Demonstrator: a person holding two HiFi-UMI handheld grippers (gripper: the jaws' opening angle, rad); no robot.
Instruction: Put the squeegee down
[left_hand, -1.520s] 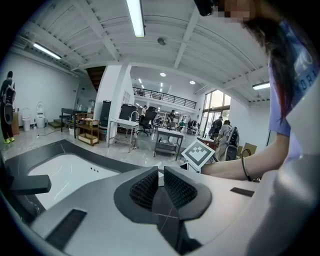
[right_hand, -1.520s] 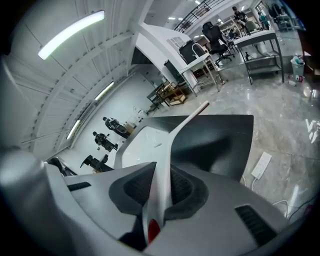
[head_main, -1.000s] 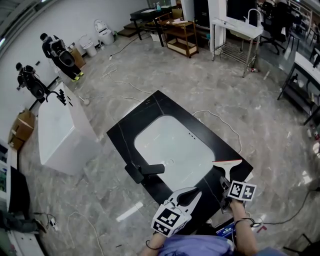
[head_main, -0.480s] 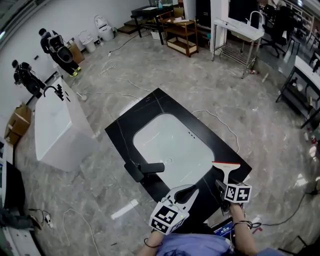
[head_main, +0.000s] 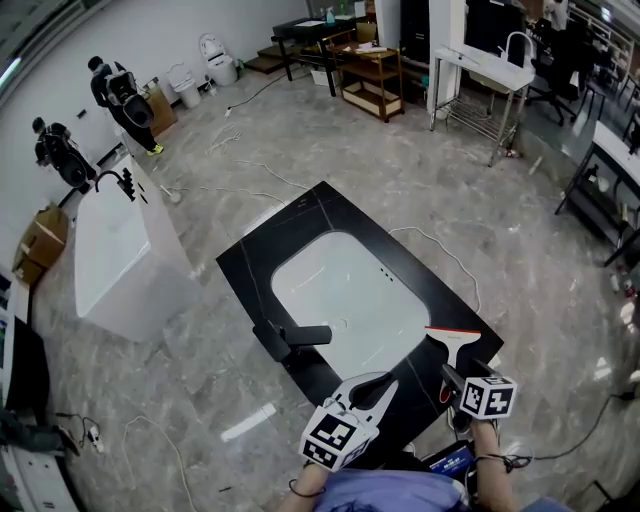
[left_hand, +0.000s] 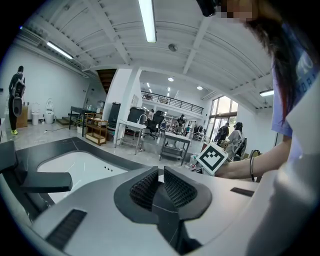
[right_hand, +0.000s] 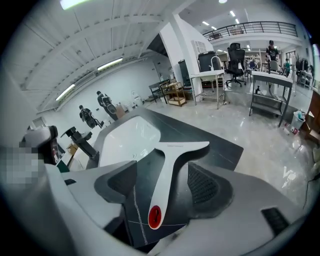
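Right hand pose: the right hand (head_main: 482, 436) comes up from the bottom edge of the head view. It holds the right gripper (head_main: 449, 379) tilted downward over the near right corner of the black countertop (head_main: 300, 222).
Right jaws: spread wide and opening, with both ribbed pads clear of anything.
Left hand pose: the left gripper (head_main: 384, 386) is held only slightly below level over the near edge of the countertop, beside the white sink basin (head_main: 340, 290) and near the black faucet (head_main: 296, 338).
Left jaws: in the left gripper view, the left gripper (left_hand: 160, 173) has its pads drawn together with nothing between them.
Squeegee position: the white squeegee (head_main: 453, 342) lies flat on the countertop, to the right of the basin.
Squeegee and jaws: in the right gripper view, the squeegee (right_hand: 167, 165) has its handle running back between the open jaws of the right gripper (right_hand: 162, 171), touching neither pad. Its blade points away.
Writing: a red oval marks the end of the handle. Faint print on the blade is too small to read.
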